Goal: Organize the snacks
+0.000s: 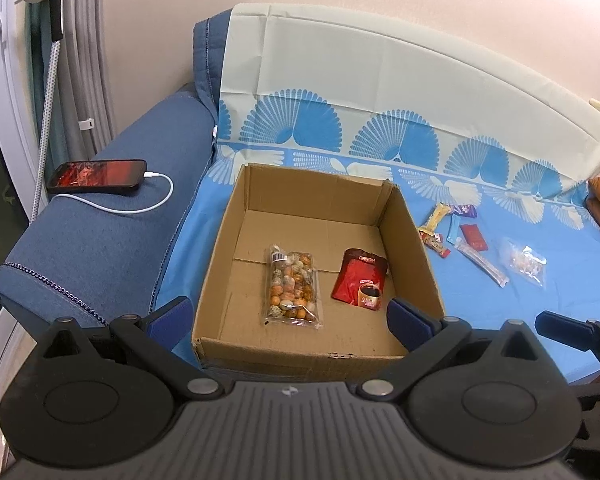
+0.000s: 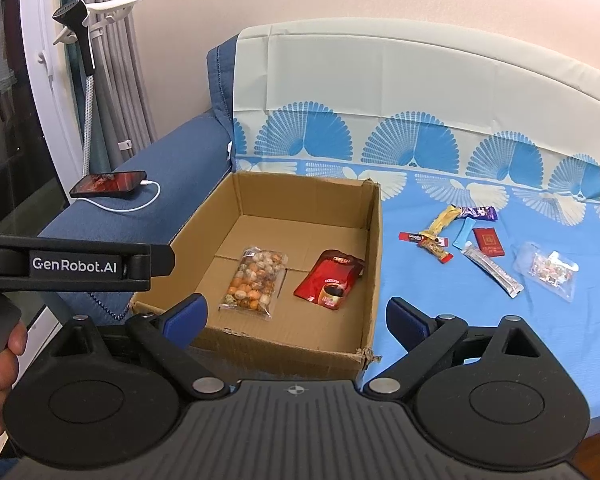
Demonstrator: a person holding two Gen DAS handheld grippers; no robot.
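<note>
My left gripper [image 1: 290, 314] and right gripper [image 2: 296, 314] both hang spread wide and empty at the near rim of the cardboard box [image 1: 416, 248]. Box is open-topped, on the blue sheet [image 1: 520, 312], with bare sheet to its right. Inside the box: a nut snack bag [image 1: 294, 286], long axis running near to far, and just right of it a red coffee sachet [image 1: 360, 280], tilted. Right of the box, well apart, lie loose snack bars [image 2: 444, 228], a silver stick pack [image 2: 494, 272] lying diagonally and a clear candy bag [image 2: 550, 270].
</note>
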